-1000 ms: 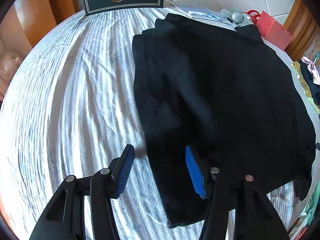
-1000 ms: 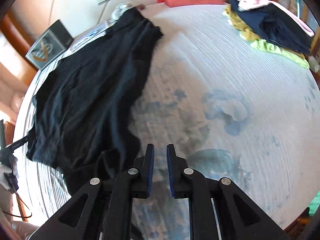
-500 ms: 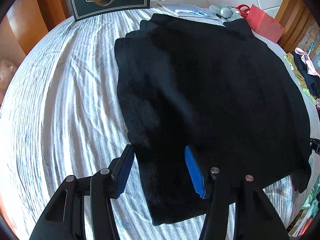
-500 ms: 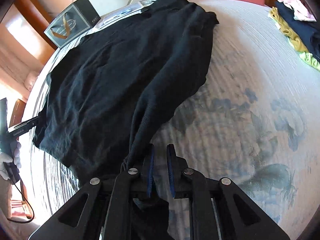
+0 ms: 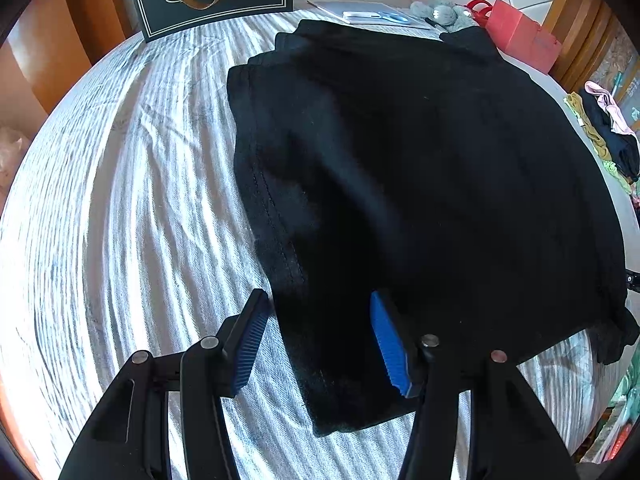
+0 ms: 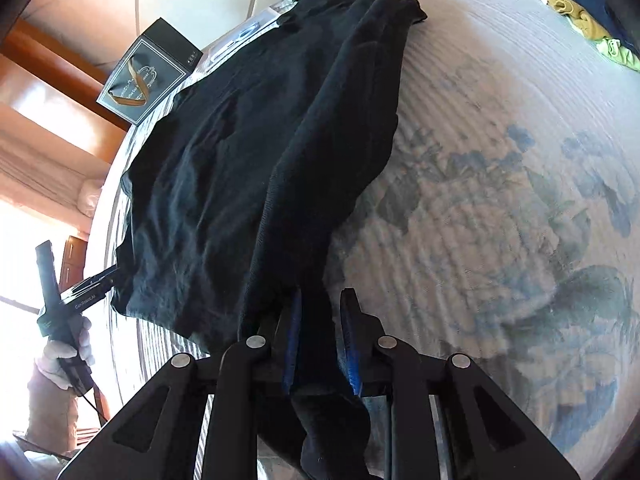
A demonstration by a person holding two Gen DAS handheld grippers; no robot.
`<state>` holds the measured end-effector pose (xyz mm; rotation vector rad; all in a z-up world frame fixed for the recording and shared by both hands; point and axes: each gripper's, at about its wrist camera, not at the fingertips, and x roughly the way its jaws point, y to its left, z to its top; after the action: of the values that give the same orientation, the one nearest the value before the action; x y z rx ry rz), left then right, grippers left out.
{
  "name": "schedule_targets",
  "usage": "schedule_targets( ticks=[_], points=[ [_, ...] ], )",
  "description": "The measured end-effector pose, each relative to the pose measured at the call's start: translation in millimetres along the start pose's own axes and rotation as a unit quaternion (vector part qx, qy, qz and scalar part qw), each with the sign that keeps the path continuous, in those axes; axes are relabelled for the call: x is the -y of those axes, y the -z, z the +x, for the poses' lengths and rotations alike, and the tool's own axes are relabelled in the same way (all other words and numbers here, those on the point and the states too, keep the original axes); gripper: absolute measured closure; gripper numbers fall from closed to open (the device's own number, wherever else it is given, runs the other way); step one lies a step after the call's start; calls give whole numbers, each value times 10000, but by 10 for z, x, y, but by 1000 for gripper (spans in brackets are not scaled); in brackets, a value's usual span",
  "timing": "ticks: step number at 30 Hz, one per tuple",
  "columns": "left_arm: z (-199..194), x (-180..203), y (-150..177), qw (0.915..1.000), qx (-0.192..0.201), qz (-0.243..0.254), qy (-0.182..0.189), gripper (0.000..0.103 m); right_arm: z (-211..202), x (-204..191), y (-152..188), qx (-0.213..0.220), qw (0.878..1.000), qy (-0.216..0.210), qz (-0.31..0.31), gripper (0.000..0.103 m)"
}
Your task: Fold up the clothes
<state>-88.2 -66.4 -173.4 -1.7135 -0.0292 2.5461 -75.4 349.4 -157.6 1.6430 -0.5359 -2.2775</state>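
The black cotton garment [image 5: 420, 184] lies on the striped bedsheet [image 5: 120, 200]; the right gripper [image 6: 320, 340] probably pinches its corner, the left gripper [image 5: 316, 340] gapes over the hem, so lift both evenly.

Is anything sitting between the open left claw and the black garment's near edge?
Nothing visible. The left claw is open with the black fabric garment already lying between its blue pads; around that edge only the striped white bedsheet shows.
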Motion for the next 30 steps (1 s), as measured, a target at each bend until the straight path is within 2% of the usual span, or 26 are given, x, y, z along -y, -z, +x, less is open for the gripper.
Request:
schedule_targets(
  ticks=[4, 6, 9, 10, 11, 14, 16, 18, 21, 23, 25, 26, 27, 28, 29, 30],
  points=[
    [-11, -14, -9, 10000, -6, 30, -6, 49, 1, -105, 46, -38, 9996, -244, -118, 80],
    [-20, -23, -9, 10000, -2, 55, -9, 49, 41, -144, 49, -51, 9996, -225, -154, 77],
    [-33, -37, -8, 10000, 5, 93, -15, 49, 114, -153, 33, 66, 9998, -162, -58, 77],
    [-37, -41, -9, 9999, 7, 106, -16, 49, 115, -177, 31, 121, 9998, -84, -95, 81],
    [-38, -41, -14, 9999, 9, 118, -14, 49, 117, -237, 39, 127, 9994, 144, -280, 96],
    [-46, -49, -25, 9999, 8, 165, -6, 49, 48, -385, 85, 224, 9937, 785, -767, 100],
    [-52, -58, -34, 9999, 0, 154, 21, 49, -235, -276, 146, 547, 9867, 1359, -697, 100],
    [-59, -68, -37, 9999, 14, 141, 49, 49, -530, -155, 210, 883, 9751, 1943, -603, 103],
    [-89, -135, 39, 9998, 49, 182, 38, 49, -898, 250, 322, 1036, 9536, 2820, -204, 103],
    [-94, -141, 33, 9997, 32, 228, 27, 48, -1054, 553, 365, 1021, 9632, 2455, 402, 100],
    [-105, -162, 43, 9998, 12, 179, 81, 48, -1097, 627, 441, 1001, 9737, 1950, 630, 95],
    [-112, -195, 31, 9998, 6, 132, 126, 48, -1115, 655, 480, 986, 9779, 1698, 725, 82],
    [-139, -212, 47, 9997, 24, 125, 192, 48, -1104, 618, 518, 947, 9808, 1575, 658, 74],
    [-178, -234, 57, 9996, 58, 164, 239, 48, -1078, 551, 556, 881, 9839, 1469, 516, 60],
    [-236, -297, 16, 9993, 103, 242, 266, 48, -1032, 475, 609, 779, 9869, 1368, 359, 54],
    [-285, -296, 50, 9988, 162, 357, 301, 48, -984, 398, 664, 671, 9895, 1267, 200, 54]
  ],
)
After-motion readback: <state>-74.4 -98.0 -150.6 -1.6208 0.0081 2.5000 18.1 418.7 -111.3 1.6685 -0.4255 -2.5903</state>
